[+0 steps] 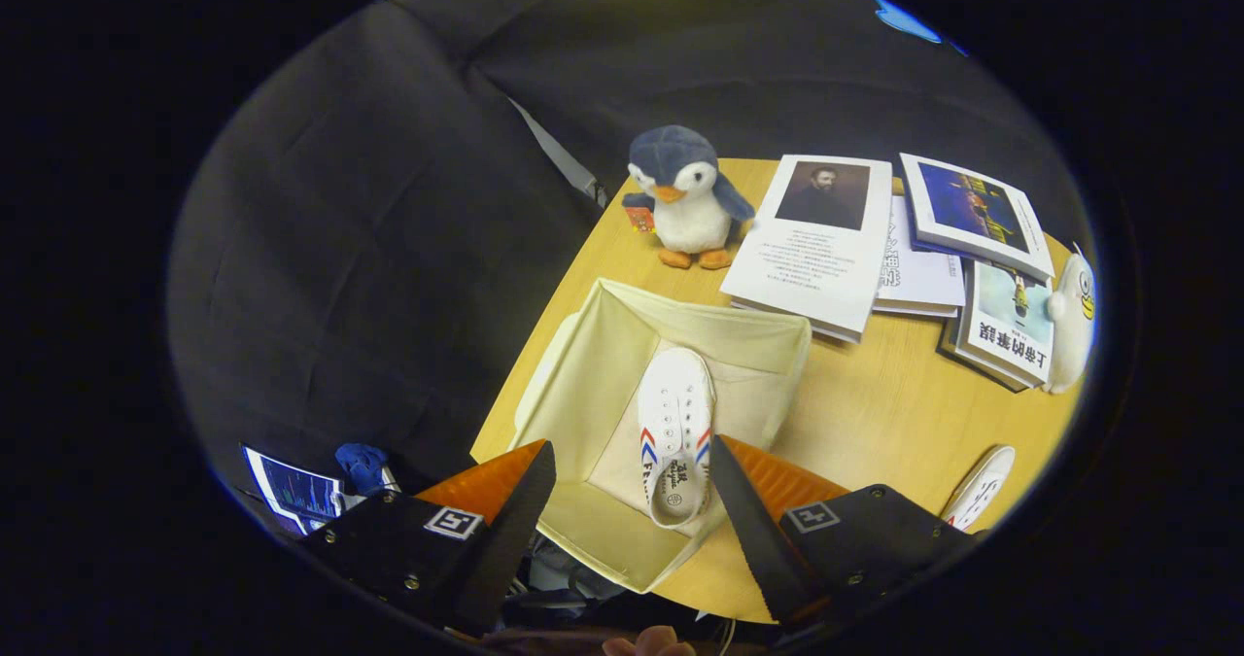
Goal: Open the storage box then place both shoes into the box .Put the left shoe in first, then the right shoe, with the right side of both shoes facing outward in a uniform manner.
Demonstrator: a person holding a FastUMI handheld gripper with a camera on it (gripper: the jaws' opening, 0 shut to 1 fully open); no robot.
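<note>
A cream fabric storage box [622,345] stands open on the wooden table, its lid folded down on the left side. One white shoe [675,432] with red and blue stripes lies inside it, sole down, toe pointing away from me. My gripper [632,500] hovers above the box's near part, open, the shoe's heel end showing between the two fingers but not touched by them. The second white shoe [980,486] lies on the table beyond the right finger, partly hidden by it.
A plush penguin [685,199] sits behind the box. Books [821,243] and more books [991,277] lie stacked at the back right, with a white plush toy [1072,321] beside them. A person's fingertip [646,644] shows under the fingers.
</note>
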